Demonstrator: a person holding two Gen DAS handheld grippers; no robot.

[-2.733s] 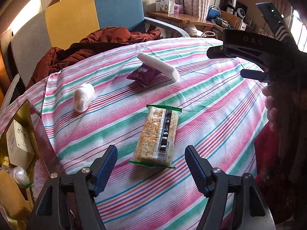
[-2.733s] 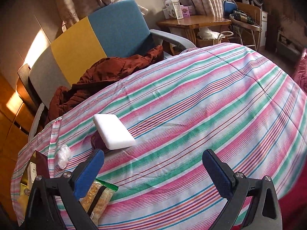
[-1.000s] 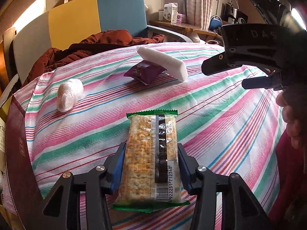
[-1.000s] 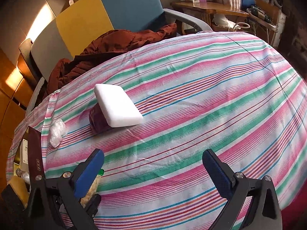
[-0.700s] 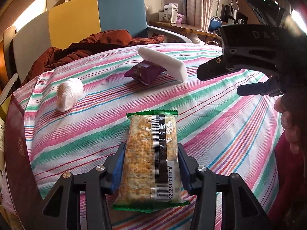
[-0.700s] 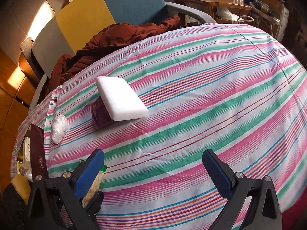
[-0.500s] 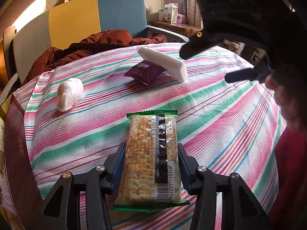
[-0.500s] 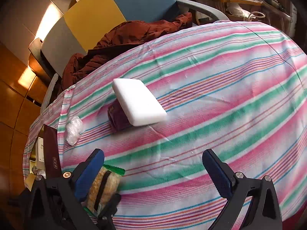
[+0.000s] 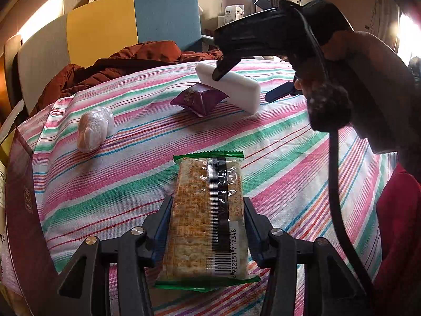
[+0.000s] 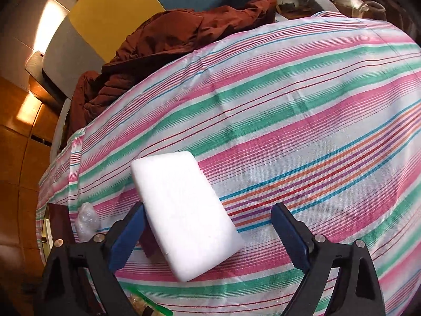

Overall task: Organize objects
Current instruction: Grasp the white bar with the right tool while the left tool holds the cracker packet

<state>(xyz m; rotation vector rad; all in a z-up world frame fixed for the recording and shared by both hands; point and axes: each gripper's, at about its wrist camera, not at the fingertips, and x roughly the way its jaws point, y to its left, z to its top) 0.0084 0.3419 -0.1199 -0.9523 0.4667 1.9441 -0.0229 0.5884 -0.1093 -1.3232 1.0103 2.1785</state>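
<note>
A clear packet of crackers [image 9: 208, 210] with green ends is lifted a little off the striped tablecloth [image 9: 289, 184], and my left gripper [image 9: 208, 205] is shut on its sides. Farther back, a white foam block [image 9: 236, 84] leans on a purple snack pouch [image 9: 200, 100]. My right gripper [image 9: 243, 85] hangs over that block. In the right wrist view the block [image 10: 181, 210] lies between the fingers of the right gripper [image 10: 208, 218]. Its jaws are closing. The left pad is at the block's edge and the right pad stands clear of it.
A plastic-wrapped lump [image 9: 94, 127] lies at the left of the cloth. A dark red box [image 9: 23, 210] stands at the table's left edge. A brown jacket [image 9: 131, 60] lies on the yellow and blue armchair [image 9: 105, 26] behind. A person's hand [image 9: 329, 105] holds the right gripper.
The right gripper has swung in and dipped over the white block, which now sits between its fingers, and its jaws have narrowed. The left gripper keeps still with the crackers.
</note>
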